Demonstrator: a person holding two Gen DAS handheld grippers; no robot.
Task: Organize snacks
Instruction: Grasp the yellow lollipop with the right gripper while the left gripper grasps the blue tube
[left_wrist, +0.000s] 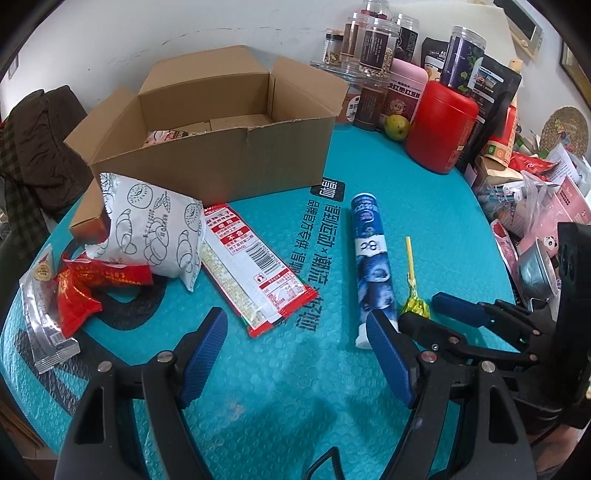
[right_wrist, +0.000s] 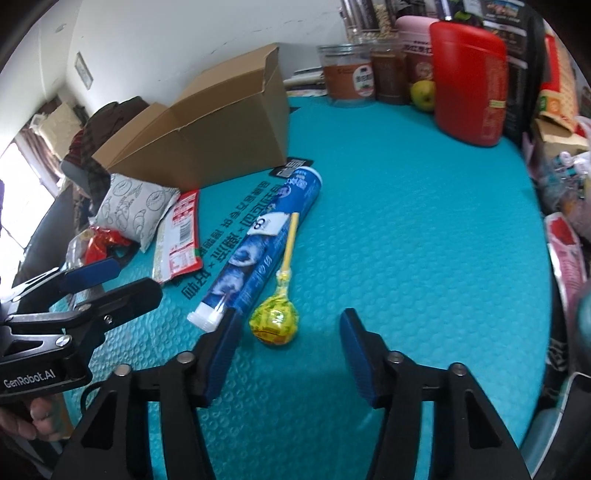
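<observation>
A yellow lollipop (right_wrist: 273, 319) lies on the teal mat beside a blue tube (right_wrist: 258, 251). My right gripper (right_wrist: 289, 317) is open, low over the mat, with the lollipop's head between its fingers and nearer the left pad; no pad presses on it. My left gripper (left_wrist: 295, 321) is open just left of the tube (left_wrist: 371, 258), above the near end of a red-and-white packet (left_wrist: 255, 266). An open cardboard box (left_wrist: 221, 166) stands behind, with a packet inside. A white bread bag (left_wrist: 155, 229), a red wrapper (left_wrist: 81, 291) and a clear packet (left_wrist: 40, 317) lie at the left.
A red canister (left_wrist: 439, 125), a green fruit (left_wrist: 397, 127) and several jars (left_wrist: 373, 48) line the back of the table. Bags and packets (left_wrist: 535, 206) crowd the right edge. A dark coat (left_wrist: 37, 147) hangs off the left side.
</observation>
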